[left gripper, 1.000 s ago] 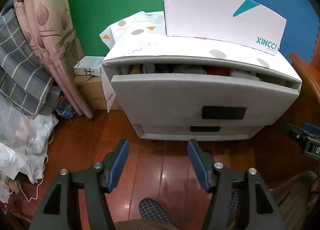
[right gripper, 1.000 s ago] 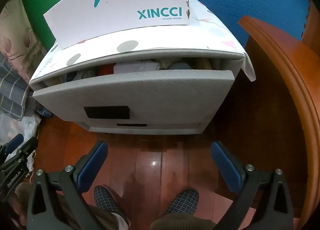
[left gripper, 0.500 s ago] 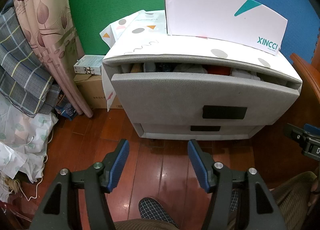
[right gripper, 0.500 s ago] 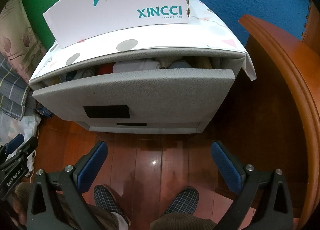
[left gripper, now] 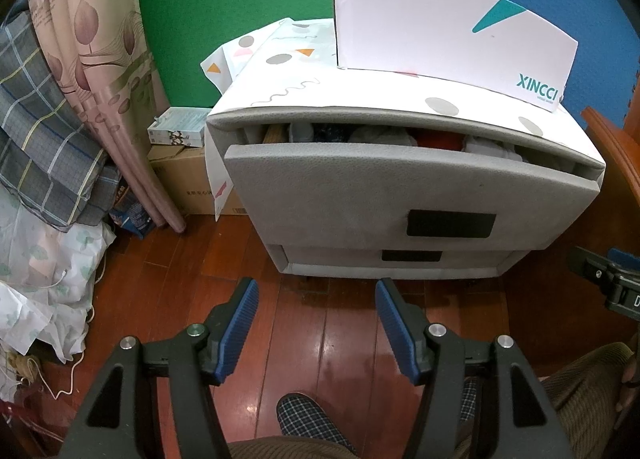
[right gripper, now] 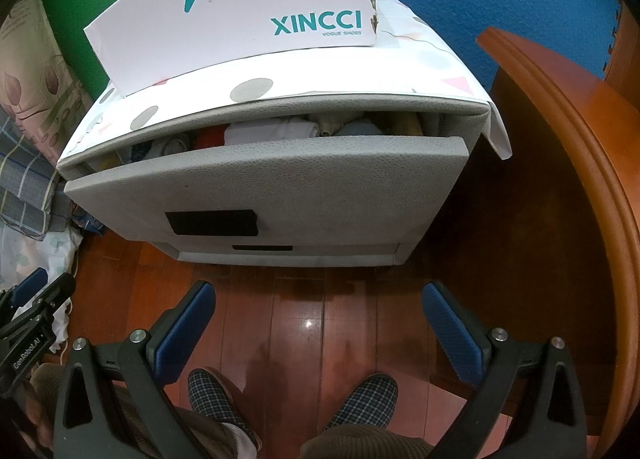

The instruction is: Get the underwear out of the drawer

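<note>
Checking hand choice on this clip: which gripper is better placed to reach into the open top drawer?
Probably right, narrowly. Both hang over the floor, short of the top drawer. The right gripper has its jaws spread wider and faces the folded white clothes in the gap. The left gripper is open less.

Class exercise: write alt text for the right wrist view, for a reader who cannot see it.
A grey drawer unit's top drawer stands partly open, with folded clothes showing. The open, empty right gripper hangs above the wooden floor.
</note>
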{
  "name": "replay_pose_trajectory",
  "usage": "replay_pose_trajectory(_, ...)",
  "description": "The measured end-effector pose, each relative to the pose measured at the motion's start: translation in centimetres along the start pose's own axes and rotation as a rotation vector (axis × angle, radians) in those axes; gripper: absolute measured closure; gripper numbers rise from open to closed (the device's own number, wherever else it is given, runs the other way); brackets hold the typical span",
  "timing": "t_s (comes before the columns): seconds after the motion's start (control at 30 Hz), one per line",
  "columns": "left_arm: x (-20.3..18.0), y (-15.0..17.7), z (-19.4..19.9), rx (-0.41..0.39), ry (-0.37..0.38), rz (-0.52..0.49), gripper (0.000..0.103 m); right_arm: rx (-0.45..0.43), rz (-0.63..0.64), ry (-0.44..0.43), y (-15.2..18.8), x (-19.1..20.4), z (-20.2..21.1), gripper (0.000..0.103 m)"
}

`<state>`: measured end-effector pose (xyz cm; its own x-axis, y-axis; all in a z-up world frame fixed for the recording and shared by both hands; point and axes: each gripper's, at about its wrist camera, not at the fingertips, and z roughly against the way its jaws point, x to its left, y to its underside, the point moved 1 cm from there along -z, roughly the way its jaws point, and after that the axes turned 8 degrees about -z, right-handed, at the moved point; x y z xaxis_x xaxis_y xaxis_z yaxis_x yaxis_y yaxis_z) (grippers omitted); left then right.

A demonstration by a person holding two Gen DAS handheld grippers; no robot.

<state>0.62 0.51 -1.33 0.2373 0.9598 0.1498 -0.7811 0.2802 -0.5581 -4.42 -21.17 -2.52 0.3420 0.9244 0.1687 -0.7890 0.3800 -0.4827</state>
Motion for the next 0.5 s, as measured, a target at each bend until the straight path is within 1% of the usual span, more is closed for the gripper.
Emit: replay_pose_trajectory(0.5,0.49,0.05,-0.15,0.008,0.010,0.019,0.041,0.008,-0.008,-0.004,0.02,-0.39,-0.11,0.001)
